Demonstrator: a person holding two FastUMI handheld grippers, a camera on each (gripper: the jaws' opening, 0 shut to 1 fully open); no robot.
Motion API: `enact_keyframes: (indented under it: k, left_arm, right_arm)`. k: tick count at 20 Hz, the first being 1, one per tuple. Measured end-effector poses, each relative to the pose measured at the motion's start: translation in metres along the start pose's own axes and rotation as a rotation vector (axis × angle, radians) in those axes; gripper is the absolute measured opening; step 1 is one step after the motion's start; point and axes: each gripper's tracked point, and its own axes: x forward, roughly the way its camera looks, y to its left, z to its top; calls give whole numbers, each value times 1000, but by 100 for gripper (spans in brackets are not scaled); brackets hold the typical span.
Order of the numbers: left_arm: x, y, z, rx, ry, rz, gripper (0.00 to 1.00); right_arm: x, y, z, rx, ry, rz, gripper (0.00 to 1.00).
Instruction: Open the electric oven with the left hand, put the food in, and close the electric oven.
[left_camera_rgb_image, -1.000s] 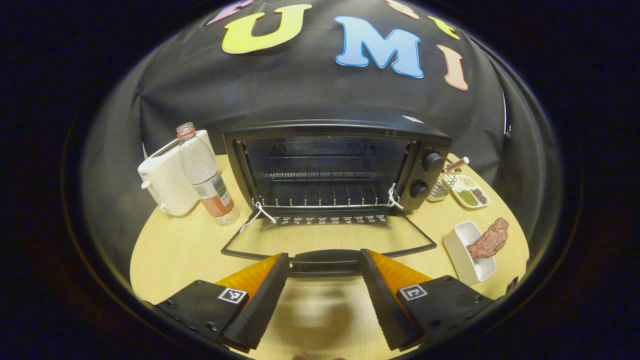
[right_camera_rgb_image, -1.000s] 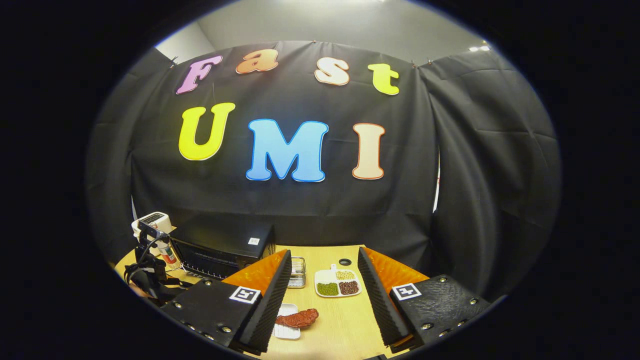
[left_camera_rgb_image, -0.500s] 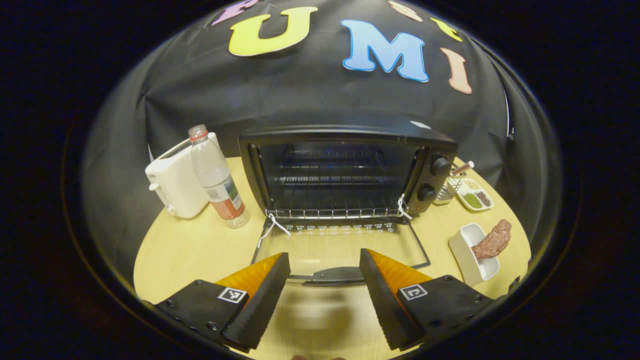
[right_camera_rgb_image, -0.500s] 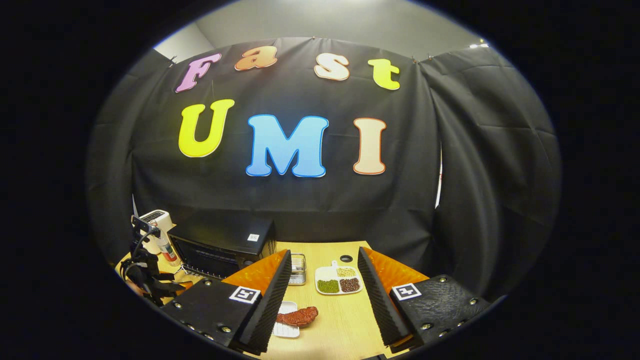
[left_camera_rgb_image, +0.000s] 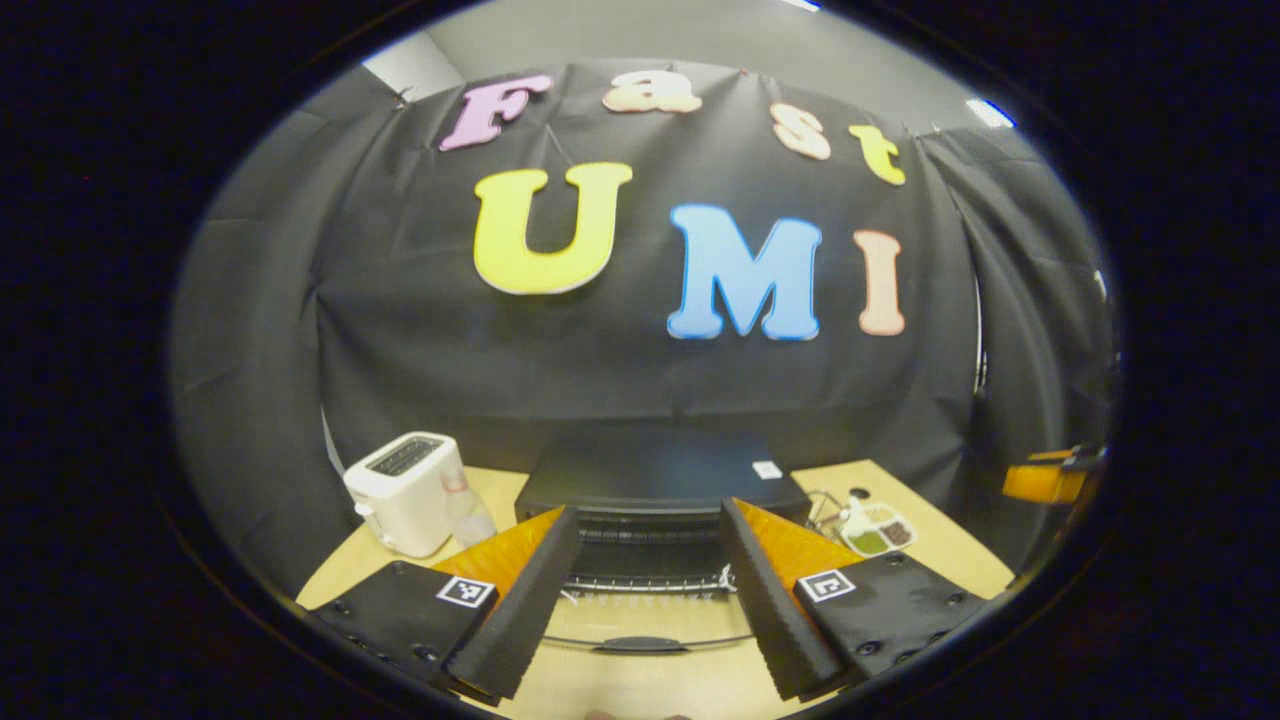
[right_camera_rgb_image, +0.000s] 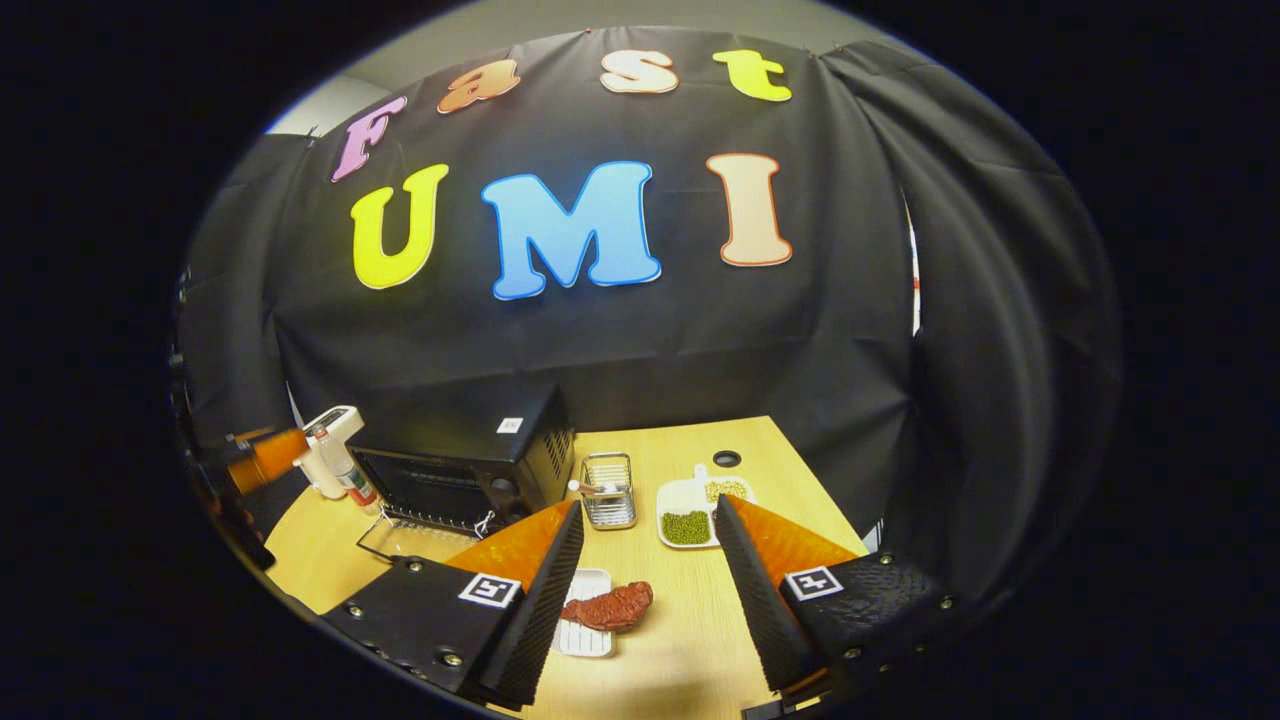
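Note:
The black electric oven (right_camera_rgb_image: 455, 455) stands on the wooden table with its glass door (right_camera_rgb_image: 405, 540) folded down flat. In the left gripper view the oven (left_camera_rgb_image: 650, 470) sits straight ahead and the door handle (left_camera_rgb_image: 640, 645) lies low between my fingers, apart from them. My left gripper (left_camera_rgb_image: 648, 510) is open and holds nothing; it also appears at the far left of the right gripper view (right_camera_rgb_image: 262, 457). A reddish-brown piece of meat (right_camera_rgb_image: 612, 605) rests across a white dish (right_camera_rgb_image: 585, 640). My right gripper (right_camera_rgb_image: 645, 512) is open above and in front of the meat.
A white toaster (left_camera_rgb_image: 405, 490) and a plastic bottle (right_camera_rgb_image: 348, 475) stand left of the oven. A metal wire holder (right_camera_rgb_image: 607, 490) and a divided dish of beans (right_camera_rgb_image: 700, 508) sit right of it. The black cloth wall closes in behind the table.
My left gripper has drawn back from the door handle and tilted upward, leaving the door down. My right gripper has tipped down, with more of the table and the meat in sight.

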Motion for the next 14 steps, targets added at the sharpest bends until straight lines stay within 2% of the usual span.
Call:
enact_keyframes:
  k: [1, 4, 6, 9, 10, 12, 13, 14]
  left_arm:
    - [-7, -5, 20, -9, -39, -3, 90]
    - [-23, -12, 65, 6, -117, 4, 99]
    - [-34, -16, 86, 7, -143, 14, 99]
    - [-50, -23, 112, -52, -176, 20, 99]
    - [-55, -21, 119, -58, -187, 29, 94]
    - [-63, -19, 121, -44, -191, 59, 98]
    - [-63, -19, 119, -35, -186, 75, 90]
    - [-65, -19, 115, -27, -177, 89, 92]
  right_arm:
    - [5, -4, -11, 3, 24, 8, 81]
    - [23, -10, -46, 60, 103, 42, 81]
    - [35, -11, -70, 122, 165, 77, 81]
    - [54, -12, -106, 169, 243, 124, 82]
    - [60, -11, -117, 186, 271, 149, 82]
    - [70, -6, -139, 243, 333, 207, 82]
    - [75, -2, -150, 277, 364, 234, 82]
    - [81, 1, -159, 315, 393, 254, 82]
